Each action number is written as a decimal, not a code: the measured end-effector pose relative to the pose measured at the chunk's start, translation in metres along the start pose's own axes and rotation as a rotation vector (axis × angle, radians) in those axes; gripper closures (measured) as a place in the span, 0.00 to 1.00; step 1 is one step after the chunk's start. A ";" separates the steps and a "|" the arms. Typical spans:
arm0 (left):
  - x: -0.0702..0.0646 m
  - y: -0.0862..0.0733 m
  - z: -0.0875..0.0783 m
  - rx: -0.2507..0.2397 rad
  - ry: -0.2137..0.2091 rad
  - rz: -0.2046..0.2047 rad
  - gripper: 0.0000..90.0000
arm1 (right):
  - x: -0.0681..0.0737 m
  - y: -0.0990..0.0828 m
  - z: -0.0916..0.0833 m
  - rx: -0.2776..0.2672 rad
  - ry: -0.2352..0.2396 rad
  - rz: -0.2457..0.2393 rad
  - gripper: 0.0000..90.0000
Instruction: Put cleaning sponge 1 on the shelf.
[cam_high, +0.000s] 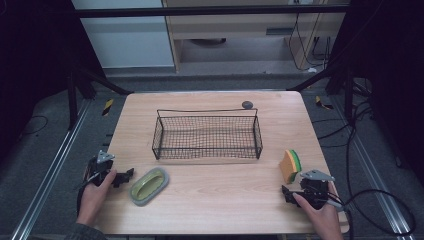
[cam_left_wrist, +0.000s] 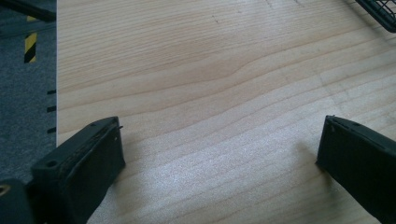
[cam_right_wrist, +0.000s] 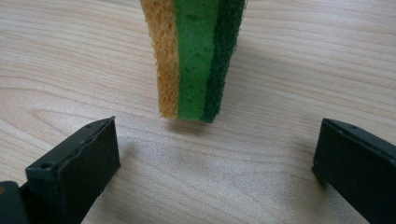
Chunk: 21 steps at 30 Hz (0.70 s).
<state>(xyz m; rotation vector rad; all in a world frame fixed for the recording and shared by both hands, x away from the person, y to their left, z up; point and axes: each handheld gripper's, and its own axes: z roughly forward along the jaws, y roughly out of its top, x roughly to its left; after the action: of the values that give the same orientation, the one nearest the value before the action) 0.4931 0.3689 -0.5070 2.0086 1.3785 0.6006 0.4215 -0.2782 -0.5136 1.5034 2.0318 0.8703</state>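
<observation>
Hands low at table edge | right gripper (cam_right_wrist: 217, 154) faces sponge (cam_right_wrist: 196, 56) | jaws wide

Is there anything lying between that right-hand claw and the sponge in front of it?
Nothing visible. The right gripper has its jaws open, and bare table lies between them and the sponge, which stands on edge just ahead.
</observation>
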 end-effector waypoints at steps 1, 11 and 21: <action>-0.001 0.001 -0.002 0.012 -0.006 0.000 0.02 | 0.000 0.000 0.000 0.000 0.000 0.000 0.01; -0.026 0.032 -0.055 0.037 -0.038 0.093 0.04 | 0.000 0.000 0.000 0.000 0.004 -0.003 0.01; -0.061 0.046 -0.102 0.144 -0.138 0.178 0.13 | -0.001 -0.001 -0.001 -0.002 0.010 -0.017 0.01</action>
<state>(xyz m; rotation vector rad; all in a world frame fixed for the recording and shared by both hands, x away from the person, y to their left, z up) 0.4333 0.3236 -0.4044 2.2599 1.1996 0.4401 0.4203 -0.2795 -0.5138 1.4811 2.0475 0.8751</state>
